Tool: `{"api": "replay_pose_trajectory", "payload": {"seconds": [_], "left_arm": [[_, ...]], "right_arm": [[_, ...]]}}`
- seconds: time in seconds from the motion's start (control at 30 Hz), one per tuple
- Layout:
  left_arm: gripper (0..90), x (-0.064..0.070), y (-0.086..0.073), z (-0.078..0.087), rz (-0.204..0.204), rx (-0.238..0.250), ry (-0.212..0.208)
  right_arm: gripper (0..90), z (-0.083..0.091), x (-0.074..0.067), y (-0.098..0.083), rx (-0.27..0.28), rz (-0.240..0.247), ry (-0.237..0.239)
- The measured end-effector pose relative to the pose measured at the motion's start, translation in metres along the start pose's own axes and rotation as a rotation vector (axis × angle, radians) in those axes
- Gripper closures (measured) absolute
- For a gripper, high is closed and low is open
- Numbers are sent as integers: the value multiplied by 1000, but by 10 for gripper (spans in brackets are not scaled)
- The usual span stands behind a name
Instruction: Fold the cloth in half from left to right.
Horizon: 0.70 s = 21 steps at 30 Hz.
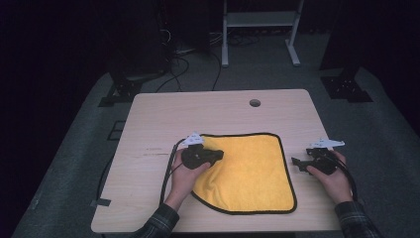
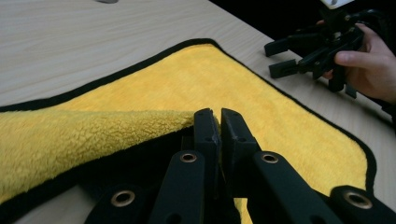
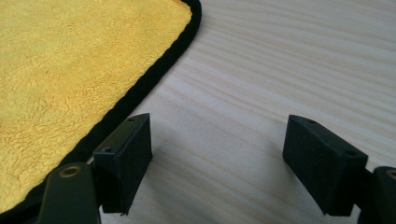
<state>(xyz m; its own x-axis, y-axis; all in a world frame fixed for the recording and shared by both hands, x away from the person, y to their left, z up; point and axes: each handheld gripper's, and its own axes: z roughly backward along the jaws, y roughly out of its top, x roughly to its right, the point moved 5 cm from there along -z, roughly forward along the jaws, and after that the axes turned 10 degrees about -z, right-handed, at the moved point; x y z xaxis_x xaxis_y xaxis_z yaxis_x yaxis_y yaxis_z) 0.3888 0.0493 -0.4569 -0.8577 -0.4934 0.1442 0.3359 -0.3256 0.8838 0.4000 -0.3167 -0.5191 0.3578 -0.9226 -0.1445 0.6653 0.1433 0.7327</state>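
We have the yellow cloth [image 1: 247, 171] lying flat on the worktop [image 1: 163, 114], nearer the front edge than the back, roughly midway between the left and right edges; the left tongs [image 2: 215, 122] are clenched on its left-hand edge, a pinch of yellow pile caught between the pads and the black-bound hem lifted so the underside curls over; we read this as the start of a fold across towards the right edge. The right tongs [image 3: 217, 154] stand released, jaws wide, hovering just off the cloth's right hem over bare wood, holding nothing. To do this well, we would carry the pinched edge low and level across the cloth, so the pile does not drag or bunch; we would keep the grip firm, since only a thin bite of fabric sits in the pads and it could slip; the right tongs might pin the near right corner [image 1: 289, 208] so the whole cloth does not slide; then we lay hem on hem, squared up before letting go.
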Motion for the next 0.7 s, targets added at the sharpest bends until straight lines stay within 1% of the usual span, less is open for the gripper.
{"api": "replay_pose_trajectory", "payload": {"seconds": [0.07, 0.1, 0.23, 0.27, 0.3, 0.33, 0.37, 0.4, 0.43, 0.47, 0.5, 0.53, 0.57, 0.7], "left_arm": [[855, 3, 5, -7, -3, 8, -13], [855, 5, 9, -13, -2, 12, -24], [855, 11, 16, -27, 0, 12, -44], [855, 11, 16, -27, 0, 12, -44], [855, 13, 19, -34, -1, 10, -51], [855, 15, 21, -38, 2, 15, -57], [855, 15, 21, -38, 2, 15, -57], [855, 17, 23, -42, 1, 13, -63], [855, 21, 26, -49, -1, 13, -74], [855, 21, 26, -49, -1, 13, -74], [855, 25, 29, -57, -3, 13, -85], [855, 25, 29, -57, -3, 13, -85], [855, 28, 33, -64, -5, 12, -94], [855, 36, 38, -77, -11, 8, -114]], "right_arm": [[226, 0, 0, 0, 0, 0, 0], [226, 0, 0, 0, 0, 0, 0], [225, 0, 0, 0, -1, -1, 0], [225, 0, 0, 0, -1, -1, 0], [221, 0, 0, 0, -2, 2, 2], [221, 0, 0, 0, -2, 1, 2], [221, 0, 0, 0, -2, 1, 2], [221, 0, 0, 0, -2, 2, 2], [221, 0, 0, 0, -2, 2, 2], [221, 0, 0, 0, -2, 2, 2], [221, 0, 0, 0, -3, 1, 2], [220, 0, 0, 0, -2, 2, 2], [220, 0, 0, 0, -2, 3, 3], [219, 0, 0, 0, -2, 6, 5]]}}
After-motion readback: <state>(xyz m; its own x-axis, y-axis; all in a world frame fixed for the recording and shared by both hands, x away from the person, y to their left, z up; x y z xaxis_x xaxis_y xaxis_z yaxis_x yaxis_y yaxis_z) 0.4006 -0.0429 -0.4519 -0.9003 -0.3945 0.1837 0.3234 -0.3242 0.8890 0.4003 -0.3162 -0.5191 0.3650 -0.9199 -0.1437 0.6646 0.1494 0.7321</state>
